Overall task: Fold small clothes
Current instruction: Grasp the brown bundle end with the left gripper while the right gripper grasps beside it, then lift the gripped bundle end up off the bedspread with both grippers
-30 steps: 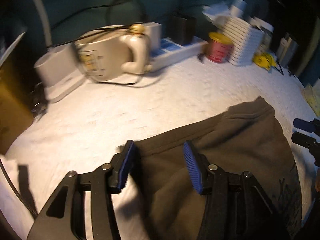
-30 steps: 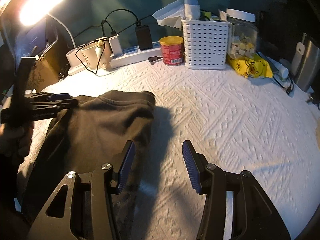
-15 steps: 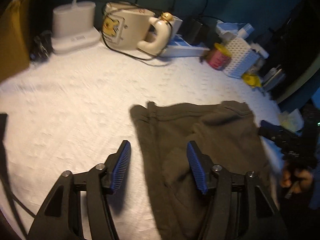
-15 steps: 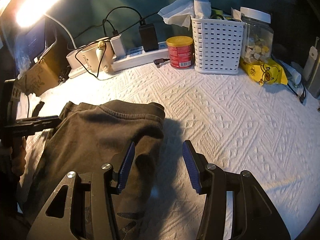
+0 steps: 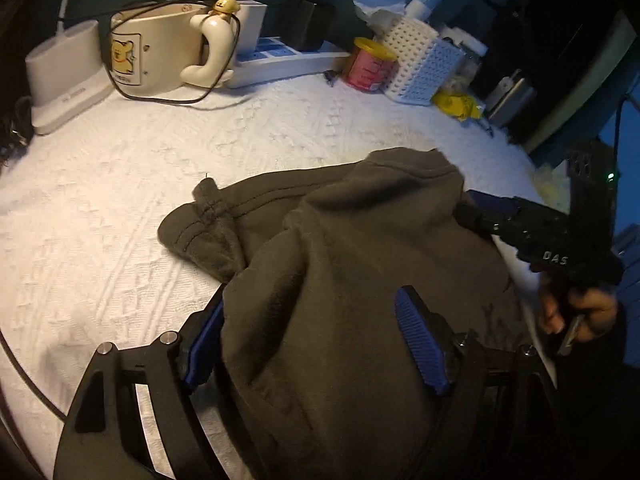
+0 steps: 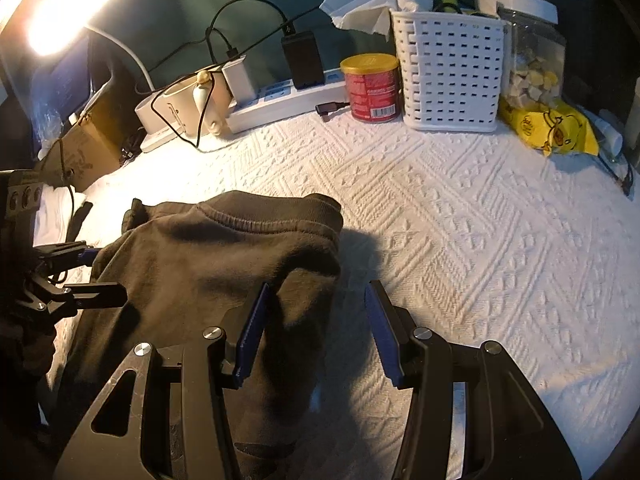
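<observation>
Where the white textured cover (image 6: 460,216) spreads over the surface, a dark olive garment (image 5: 360,264) lies toward the near edge, its ribbed hem turned toward the far edge and one fold of cloth lying over the rest. In the left wrist view the left gripper (image 5: 316,340) stands wide, with the garment bunched up between its blue pads (image 5: 420,344); the left pad is partly hidden by cloth, and no pinch on the fabric can be confirmed. In the right wrist view the right gripper (image 6: 316,332) is likewise spread wide, its left finger against the garment's right edge and its right finger over bare cover. Seen from the left, the right gripper's tips reach the garment's right side, and a hand (image 5: 576,312) holds its handle.

Along the far edge stand a cream mug (image 5: 160,56) with a black cable (image 5: 176,100) looped about it, a white power strip (image 6: 288,100) carrying a black adapter (image 6: 302,58), a red can (image 6: 374,86) with a yellow lid, a white perforated basket (image 6: 452,76), a clear jar (image 6: 532,60) and a yellow packet (image 6: 552,128). A lit lamp (image 6: 68,4) glares at the far left corner.
</observation>
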